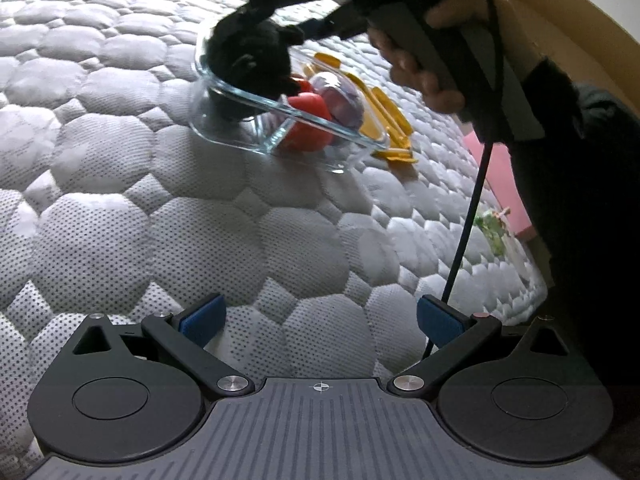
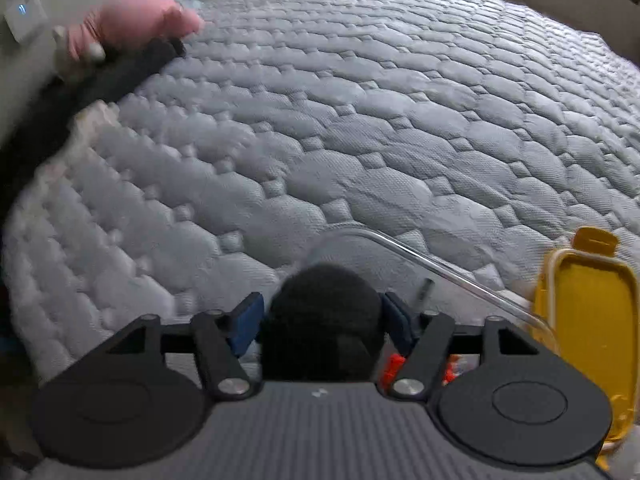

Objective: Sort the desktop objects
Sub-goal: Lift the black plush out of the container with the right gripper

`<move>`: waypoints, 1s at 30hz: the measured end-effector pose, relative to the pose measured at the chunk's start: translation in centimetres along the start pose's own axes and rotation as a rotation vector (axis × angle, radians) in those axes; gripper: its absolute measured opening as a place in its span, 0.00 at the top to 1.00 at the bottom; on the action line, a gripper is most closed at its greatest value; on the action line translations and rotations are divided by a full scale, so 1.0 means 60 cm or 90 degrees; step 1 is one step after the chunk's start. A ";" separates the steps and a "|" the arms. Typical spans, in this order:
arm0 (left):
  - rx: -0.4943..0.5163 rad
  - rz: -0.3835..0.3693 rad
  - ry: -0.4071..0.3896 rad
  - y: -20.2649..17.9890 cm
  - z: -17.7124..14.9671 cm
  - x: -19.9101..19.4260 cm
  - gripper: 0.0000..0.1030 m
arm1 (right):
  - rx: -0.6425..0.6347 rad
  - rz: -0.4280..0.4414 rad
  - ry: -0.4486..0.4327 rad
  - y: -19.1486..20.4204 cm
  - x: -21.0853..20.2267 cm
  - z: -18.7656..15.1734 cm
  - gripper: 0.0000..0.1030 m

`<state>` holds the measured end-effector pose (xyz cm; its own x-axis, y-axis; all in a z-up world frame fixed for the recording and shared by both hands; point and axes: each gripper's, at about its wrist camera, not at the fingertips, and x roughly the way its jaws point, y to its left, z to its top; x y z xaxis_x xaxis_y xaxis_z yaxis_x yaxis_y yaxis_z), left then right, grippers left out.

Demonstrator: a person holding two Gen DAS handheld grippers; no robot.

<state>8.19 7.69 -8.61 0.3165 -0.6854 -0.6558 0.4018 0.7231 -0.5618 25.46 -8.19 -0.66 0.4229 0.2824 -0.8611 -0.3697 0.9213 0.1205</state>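
Observation:
A clear glass container (image 1: 240,96) lies on the quilted mattress (image 1: 160,200), holding a red object (image 1: 308,120) and a purple one (image 1: 340,96). Its yellow lid (image 1: 392,120) lies just behind it. A black fuzzy object (image 2: 324,312) sits over the container's left end, between the blue pads of my right gripper (image 2: 322,316). The pads flank it closely without visibly squeezing it. The container's rim (image 2: 440,268) and the lid (image 2: 584,312) show to the right in the right wrist view. My left gripper (image 1: 320,312) hovers open and empty over bare mattress, well short of the container.
A hand (image 1: 432,84) holds the right gripper, and its black cable (image 1: 468,216) hangs down. A pink item (image 1: 500,184) and a green thing (image 1: 492,228) lie at the mattress edge. A pink plush (image 2: 136,16) and a dark strip (image 2: 132,68) sit at the far left corner.

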 end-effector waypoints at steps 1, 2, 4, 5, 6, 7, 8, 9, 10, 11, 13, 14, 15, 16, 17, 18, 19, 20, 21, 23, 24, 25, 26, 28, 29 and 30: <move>-0.004 -0.002 -0.001 0.003 0.001 0.000 0.00 | 0.014 0.000 -0.007 -0.001 -0.006 -0.003 0.44; -0.006 -0.004 -0.001 0.004 0.002 0.001 0.00 | 0.028 0.000 -0.015 -0.002 -0.011 -0.006 0.47; -0.004 -0.004 0.000 0.003 0.003 0.005 0.00 | 0.061 -0.005 -0.054 -0.005 -0.029 -0.016 0.49; -0.001 -0.004 0.001 0.003 0.003 0.006 0.00 | 0.073 -0.010 -0.087 -0.003 -0.040 -0.022 0.49; 0.001 -0.004 0.002 0.001 0.003 0.007 0.00 | 0.077 -0.017 -0.126 0.001 -0.055 -0.029 0.49; 0.004 -0.003 0.003 -0.001 0.003 0.007 0.00 | 0.073 -0.025 -0.164 0.008 -0.068 -0.037 0.49; 0.006 -0.002 0.003 -0.003 0.002 0.008 0.00 | 0.062 -0.038 -0.208 0.018 -0.078 -0.047 0.49; 0.006 -0.003 0.003 -0.003 0.002 0.007 0.00 | 0.042 -0.059 -0.252 0.030 -0.082 -0.060 0.49; 0.006 -0.003 0.002 -0.004 0.002 0.007 0.00 | 0.017 -0.082 -0.293 0.041 -0.084 -0.072 0.49; 0.006 -0.002 0.002 -0.005 0.002 0.007 0.00 | -0.008 -0.105 -0.335 0.053 -0.086 -0.085 0.49; 0.006 0.003 0.002 -0.005 0.001 0.006 0.00 | -0.053 -0.144 -0.378 0.072 -0.073 -0.109 0.49; 0.006 0.007 0.001 -0.005 0.000 0.005 0.00 | -0.069 -0.155 -0.384 0.080 -0.062 -0.120 0.48; 0.006 0.010 0.000 -0.005 0.000 0.004 0.00 | -0.079 -0.160 -0.373 0.084 -0.051 -0.127 0.47; 0.006 0.014 -0.001 -0.005 -0.001 0.003 0.00 | -0.085 -0.159 -0.350 0.085 -0.040 -0.130 0.46; 0.006 0.014 -0.002 -0.004 -0.001 0.001 0.00 | -0.083 -0.149 -0.324 0.083 -0.034 -0.130 0.44; 0.006 0.014 -0.004 -0.004 -0.002 -0.002 0.00 | -0.077 -0.132 -0.293 0.079 -0.031 -0.130 0.42; 0.008 0.014 -0.005 -0.003 -0.003 -0.004 0.00 | -0.062 -0.111 -0.267 0.074 -0.035 -0.127 0.42; 0.009 0.014 -0.007 -0.002 -0.004 -0.007 0.00 | -0.041 -0.087 -0.244 0.067 -0.044 -0.124 0.43; 0.009 0.014 -0.009 0.000 -0.003 -0.009 0.00 | -0.022 -0.066 -0.228 0.060 -0.056 -0.121 0.43; 0.003 0.010 -0.011 0.003 0.000 -0.007 0.00 | 0.012 -0.042 -0.214 0.046 -0.087 -0.114 0.44; 0.000 0.006 -0.010 0.003 0.001 -0.005 0.00 | 0.025 -0.048 -0.214 0.039 -0.102 -0.107 0.45; -0.004 0.003 -0.009 0.004 0.003 -0.002 0.00 | 0.035 -0.054 -0.214 0.032 -0.112 -0.098 0.45; -0.007 0.000 -0.008 0.004 0.004 0.001 0.00 | 0.043 -0.060 -0.212 0.026 -0.119 -0.089 0.45; 0.001 -0.003 -0.001 -0.002 0.004 0.007 0.00 | 0.054 -0.053 -0.193 0.015 -0.118 -0.071 0.45; 0.008 -0.003 0.002 -0.007 0.003 0.008 0.00 | 0.060 -0.044 -0.179 0.011 -0.111 -0.061 0.45; 0.016 -0.003 0.004 -0.010 0.001 0.008 0.00 | 0.065 -0.036 -0.165 0.009 -0.102 -0.051 0.45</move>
<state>8.17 6.90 -8.56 0.3100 -0.6878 -0.6564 0.4245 0.7178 -0.5518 20.14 -10.27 3.17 0.6424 0.2767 -0.7146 -0.2602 0.9559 0.1362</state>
